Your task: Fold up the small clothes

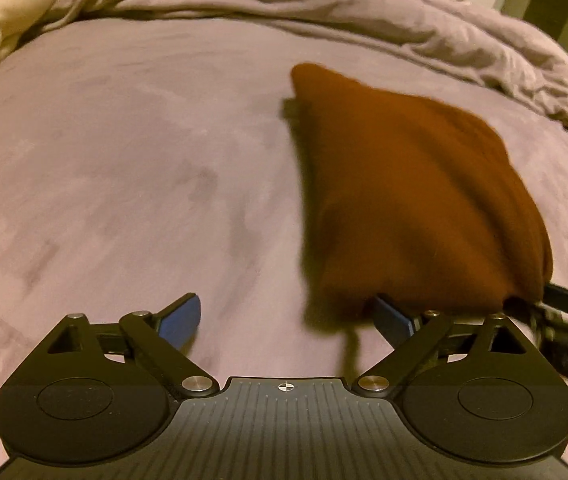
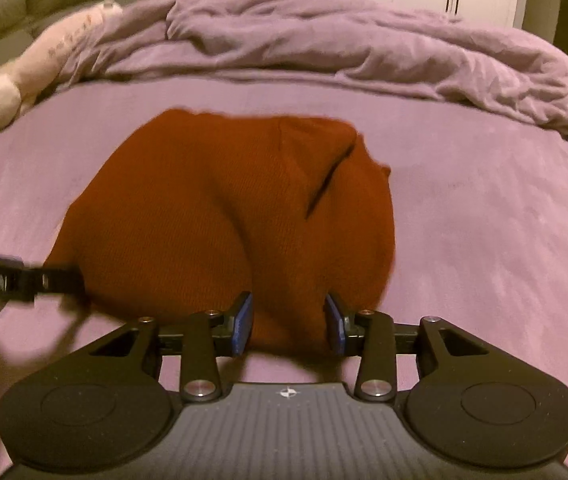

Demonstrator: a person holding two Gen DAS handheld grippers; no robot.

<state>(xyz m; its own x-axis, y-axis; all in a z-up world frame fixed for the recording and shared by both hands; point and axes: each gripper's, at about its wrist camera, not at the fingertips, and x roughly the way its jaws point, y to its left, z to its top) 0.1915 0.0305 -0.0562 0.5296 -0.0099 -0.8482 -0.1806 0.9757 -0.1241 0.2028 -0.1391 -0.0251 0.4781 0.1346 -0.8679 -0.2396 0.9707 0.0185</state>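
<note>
The rust-brown knit garment (image 2: 228,216) is lying on the lilac bed (image 2: 484,240), slightly left of centre from the right wrist view, with its near hem bunching up between the blue pads of the right gripper (image 2: 288,322). That gripper is closing on the fabric, though whether it is pinching tight I cannot tell; a visible gap is showing between the pads. The left gripper (image 1: 286,318) is standing wide apart just to the left of the garment, one pad barely under the near left edge and gripping nothing. The picture is blurring, so finer detail is escaping me.

The cloth looks light, soft and floppy, likely to sag and drape rather than hold a crease. It seems best taken at the hem corners, so it is hanging flat. A crumpled duvet (image 2: 344,44) and a plush toy (image 2: 24,80) are lying at the far side, well apart.
</note>
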